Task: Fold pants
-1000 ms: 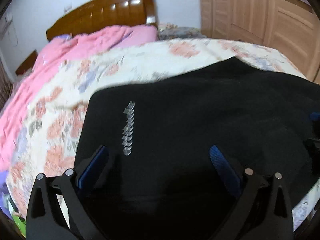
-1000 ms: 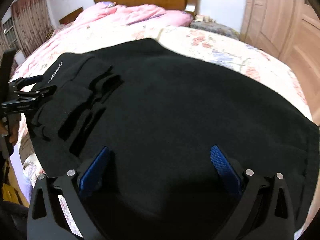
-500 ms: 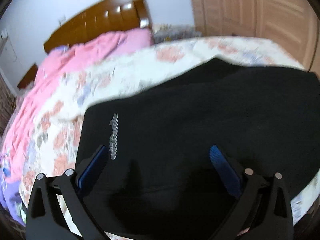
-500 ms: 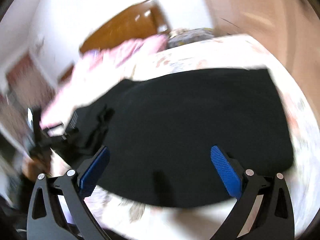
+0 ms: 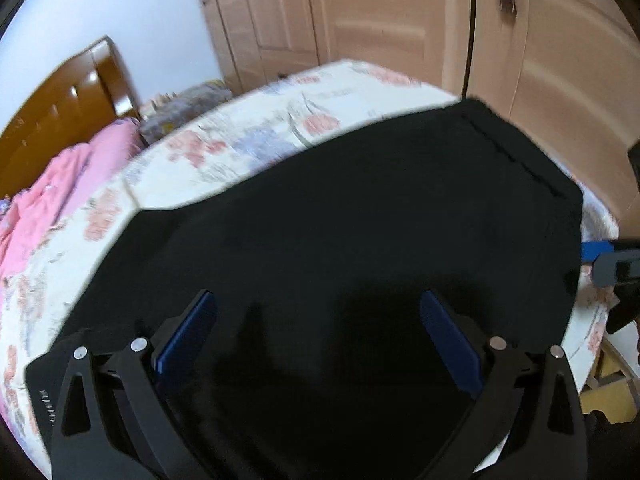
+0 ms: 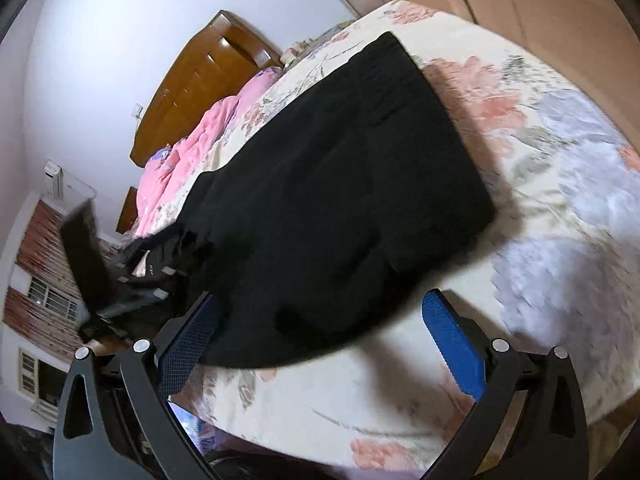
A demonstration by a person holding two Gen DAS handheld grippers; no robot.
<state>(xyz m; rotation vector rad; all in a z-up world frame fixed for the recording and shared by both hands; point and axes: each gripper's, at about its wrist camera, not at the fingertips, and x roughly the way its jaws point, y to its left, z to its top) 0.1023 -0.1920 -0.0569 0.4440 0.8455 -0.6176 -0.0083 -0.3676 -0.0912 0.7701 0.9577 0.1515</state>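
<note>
Swinging: both views have turned sharply to the right within the last second; the wardrobe (image 5: 400,20) now fills the top of the left view, where the headboard (image 5: 60,104) sat centred before.
Left tool: the left tool (image 5: 316,336) hovers low over the waist end of the pants (image 5: 340,220), its fingers spread wide with nothing between them, as they were a second ago.
Pants: black, matte, laid flat across the floral bedspread (image 5: 260,132), apparently already doubled leg on leg; the small pale logo has slid to the lower left corner of the left view.
Right tool: the right tool (image 6: 320,340) has pulled back off the cloth; it stands apart and empty, one finger over the near edge of the pants (image 6: 340,184), the other over bare bedspread (image 6: 560,200).
Cuff end: lies square and free near the far corner of the bed.
Meaning: judging by this, the right tool is moving toward the leg end, so a fold of cuffs toward waist looks likely next.
</note>
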